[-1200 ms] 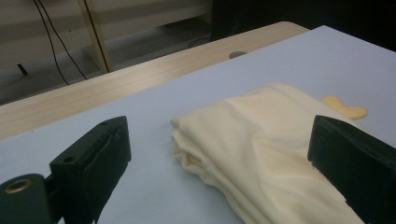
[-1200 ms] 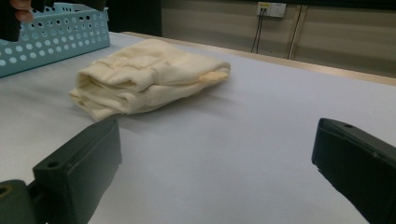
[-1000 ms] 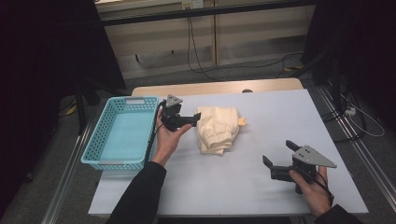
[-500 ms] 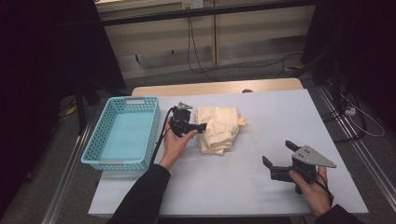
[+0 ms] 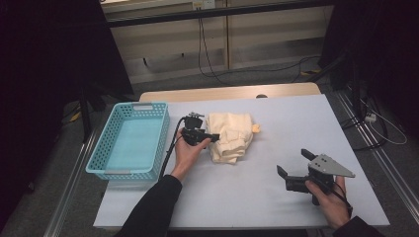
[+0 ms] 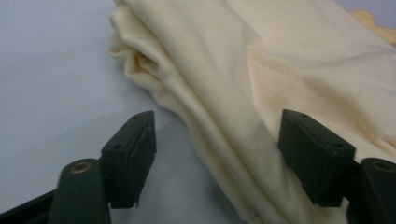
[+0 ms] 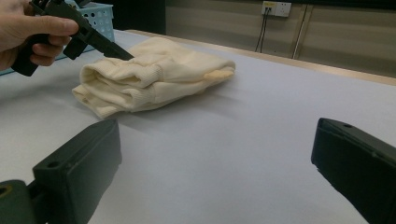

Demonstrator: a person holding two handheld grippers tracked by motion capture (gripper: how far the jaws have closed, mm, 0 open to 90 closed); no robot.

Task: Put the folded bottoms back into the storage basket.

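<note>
Left gripper (image 5: pixel 213 137) is down at the near-left edge of the folded cream garment (image 5: pixel 230 138), and its jaws have just been closing around a thick fold of the cloth. From the left gripper view the fabric (image 6: pixel 243 93) bulges up between the two black jaws, one sitting on the bare table and the other tucked against the cloth, but the pads don't look clamped on it yet, so I'd call that claw partly open with the fold inside, not a grip. Coming in low at the edge makes sense: that's where the layers stack up, so one pinch could catch the whole bundle instead of peeling off the top layer.

Sitting mid-table on the pale tabletop (image 5: pixel 296 123), the garment is just to the right of the blue basket (image 5: pixel 108 153), which stands with nothing in it and looks like the natural place for the cloth to go. A small orange bit pokes out at its far end.

Right gripper (image 5: pixel 295 165) rests well apart at the near-right corner, jaws wide and holding nothing, pointed back toward the garment (image 7: pixel 154 79). My guess is it's keeping out of the way.
</note>
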